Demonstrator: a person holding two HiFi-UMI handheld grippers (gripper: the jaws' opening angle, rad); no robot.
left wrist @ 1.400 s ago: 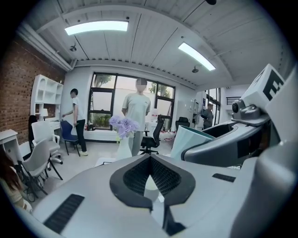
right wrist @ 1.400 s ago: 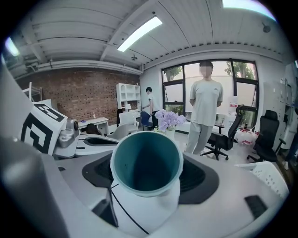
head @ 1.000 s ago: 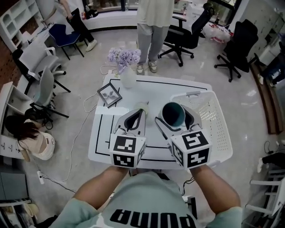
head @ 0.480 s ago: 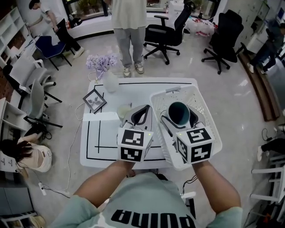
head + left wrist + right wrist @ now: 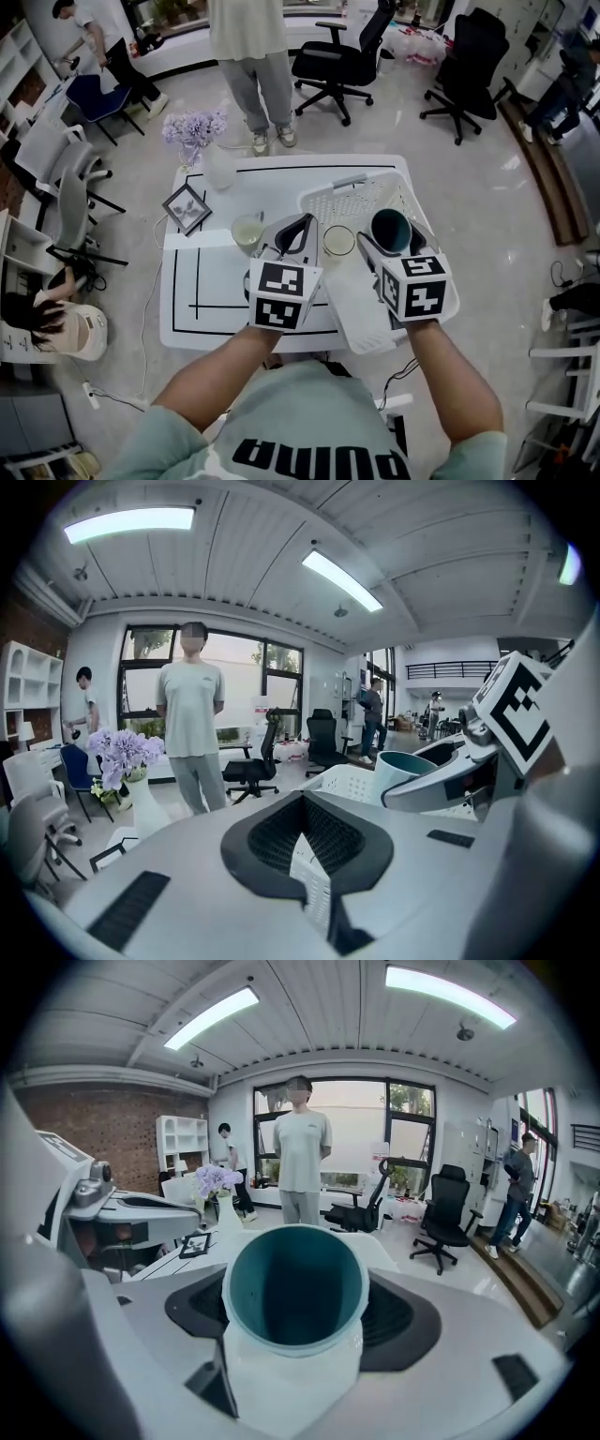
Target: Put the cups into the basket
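Your right gripper point(image 5: 391, 246) pinches the teal cup point(image 5: 294, 1288) by its sides, above the white basket point(image 5: 361, 199). Your left gripper point(image 5: 302, 803) is pressed together on a strip of white lattice, apparently the basket's side wall. Between your two grippers, a pale cup point(image 5: 338, 241) seems to sit inside the basket. You look mid-placement: lower the teal cup, then let go. Another pale cup point(image 5: 247, 231) stands just left of your left gripper.
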